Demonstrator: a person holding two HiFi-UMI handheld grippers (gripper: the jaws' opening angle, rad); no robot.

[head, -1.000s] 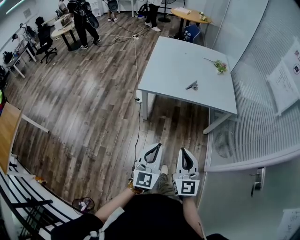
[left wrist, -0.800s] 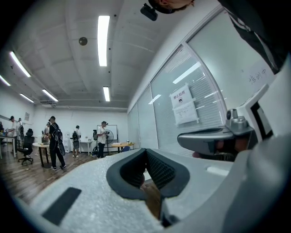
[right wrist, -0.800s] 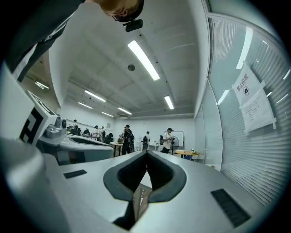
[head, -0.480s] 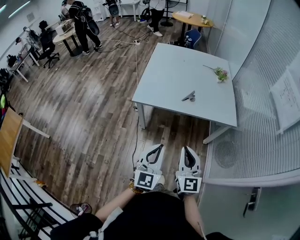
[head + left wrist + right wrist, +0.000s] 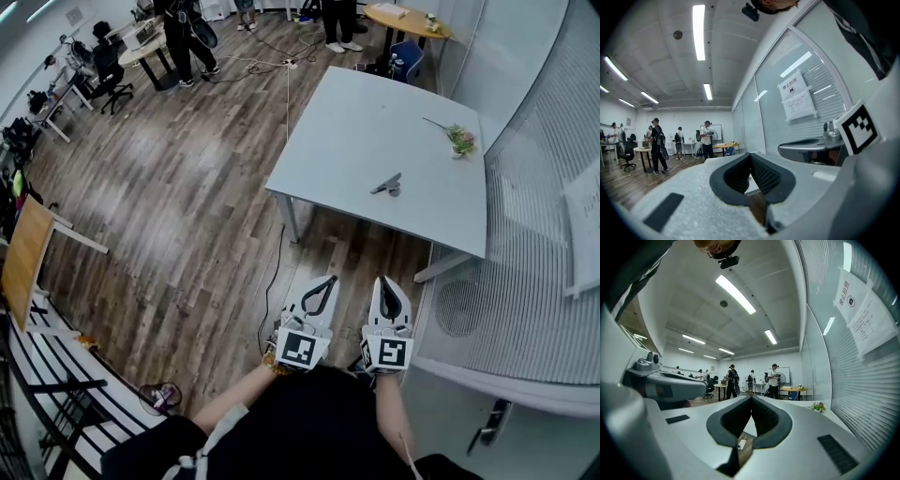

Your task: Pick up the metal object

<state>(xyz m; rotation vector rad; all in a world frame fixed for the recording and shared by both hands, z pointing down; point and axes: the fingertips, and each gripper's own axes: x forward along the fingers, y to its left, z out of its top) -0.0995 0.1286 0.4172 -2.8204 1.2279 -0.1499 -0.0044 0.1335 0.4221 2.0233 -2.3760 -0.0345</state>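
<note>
The metal object (image 5: 386, 185), a small grey clip-like piece, lies on the light grey table (image 5: 356, 112) near its front edge. A small flower sprig (image 5: 461, 139) lies at the table's far right. Both grippers are held level over the wooden floor, short of the table and side by side. My left gripper (image 5: 328, 278) is shut with nothing in it, and its tips meet in the left gripper view (image 5: 750, 154). My right gripper (image 5: 383, 278) is shut and empty too, with its tips together in the right gripper view (image 5: 751, 398), where the flower sprig (image 5: 817, 405) shows far off.
A glass wall with blinds (image 5: 544, 187) runs along the right. A cable (image 5: 275, 262) trails over the floor by the table's left leg. Several people (image 5: 187, 33) stand at the back by desks and a round table (image 5: 408, 19). A black rack (image 5: 47, 394) stands at the left.
The person has stepped towards the table, carrying both grippers forward. The table and the metal object now sit nearer in the head view. Both grippers stayed shut.
</note>
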